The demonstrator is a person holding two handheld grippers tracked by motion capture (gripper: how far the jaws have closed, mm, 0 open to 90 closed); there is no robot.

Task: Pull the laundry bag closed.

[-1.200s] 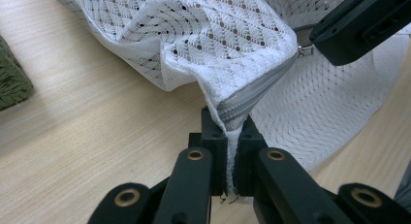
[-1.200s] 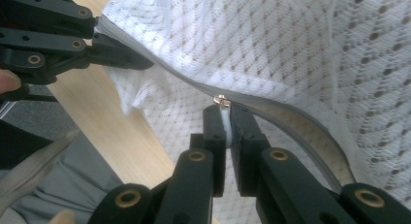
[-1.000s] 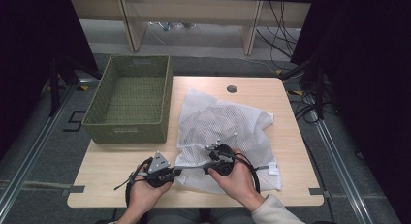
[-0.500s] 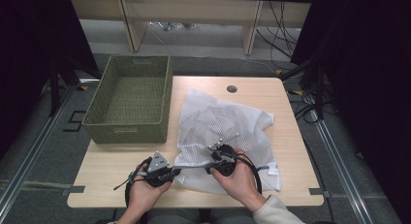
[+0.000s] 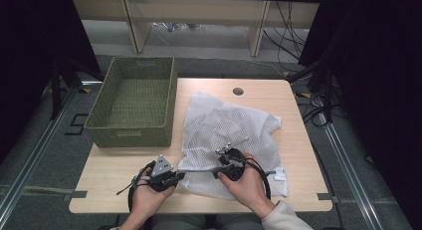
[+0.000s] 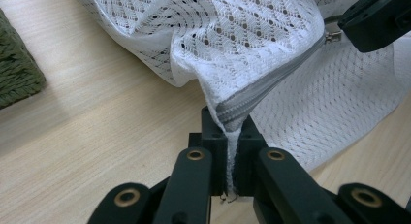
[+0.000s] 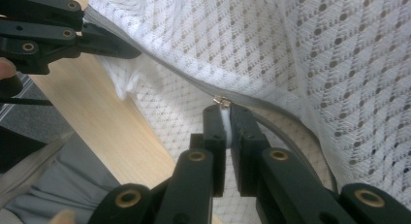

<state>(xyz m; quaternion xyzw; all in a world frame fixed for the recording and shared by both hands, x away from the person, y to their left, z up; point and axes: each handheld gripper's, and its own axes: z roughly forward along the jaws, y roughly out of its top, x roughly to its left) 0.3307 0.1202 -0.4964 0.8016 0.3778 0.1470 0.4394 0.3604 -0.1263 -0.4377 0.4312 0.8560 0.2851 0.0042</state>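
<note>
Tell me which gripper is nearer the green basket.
Left. The left gripper sits just below the green basket near its front right corner, clamped on the mesh bag edge; the right gripper is farther right, over the bag.

Basket [image 5: 133, 103] left of mesh bag [image 5: 226, 125]

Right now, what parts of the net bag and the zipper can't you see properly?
- Mesh laundry bag, high view: the right hand covers its near part.
- Zipper end, left gripper view: pinched inside the left gripper.
- Zipper pull, right gripper view: its tab sits between the right gripper's jaws, too small to read.
</note>
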